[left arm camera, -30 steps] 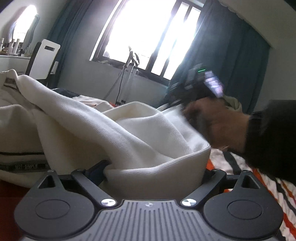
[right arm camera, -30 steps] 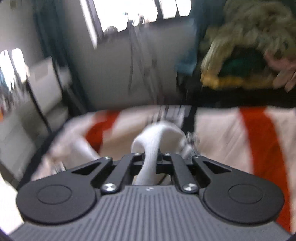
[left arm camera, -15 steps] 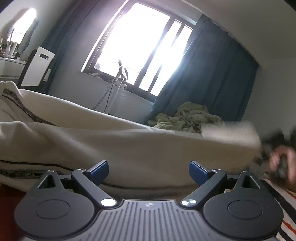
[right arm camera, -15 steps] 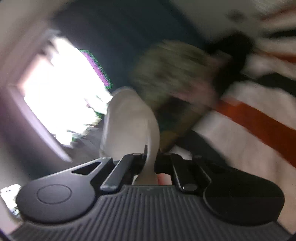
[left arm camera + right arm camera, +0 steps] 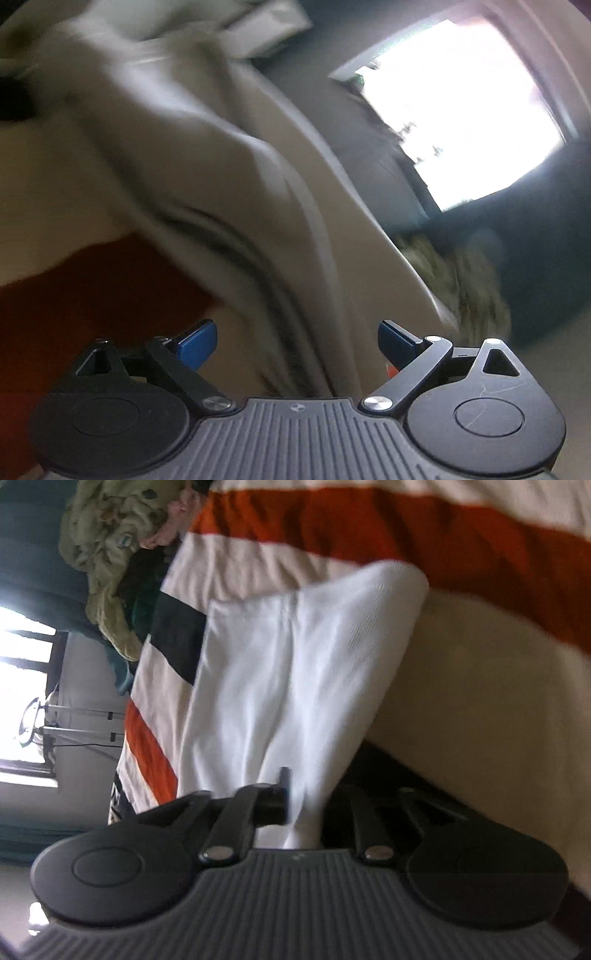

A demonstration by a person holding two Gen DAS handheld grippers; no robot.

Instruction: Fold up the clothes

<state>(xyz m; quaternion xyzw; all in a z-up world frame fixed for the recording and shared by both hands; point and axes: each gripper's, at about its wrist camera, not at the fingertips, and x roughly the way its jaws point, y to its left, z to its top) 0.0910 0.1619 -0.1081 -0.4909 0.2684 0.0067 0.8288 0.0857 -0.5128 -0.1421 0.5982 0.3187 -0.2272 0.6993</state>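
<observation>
- Garment (image 5: pixel 295 664) pinched in right hand-held gripper (image 5: pixel 303 812), spread over the bed (image 5: pixel 369 524) (spreading step).
- Left hand-held gripper (image 5: pixel 297 343) gapes empty; next, take an edge.

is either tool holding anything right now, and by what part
Right tool is shut on a bunched fold of the white garment. Left tool is open, holding nothing.

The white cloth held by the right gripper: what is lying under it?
Under the white cloth lies a striped blanket with orange, cream and black bands, seen on both sides of it. The right gripper is shut on the cloth. What the cloth covers directly is hidden.
</observation>
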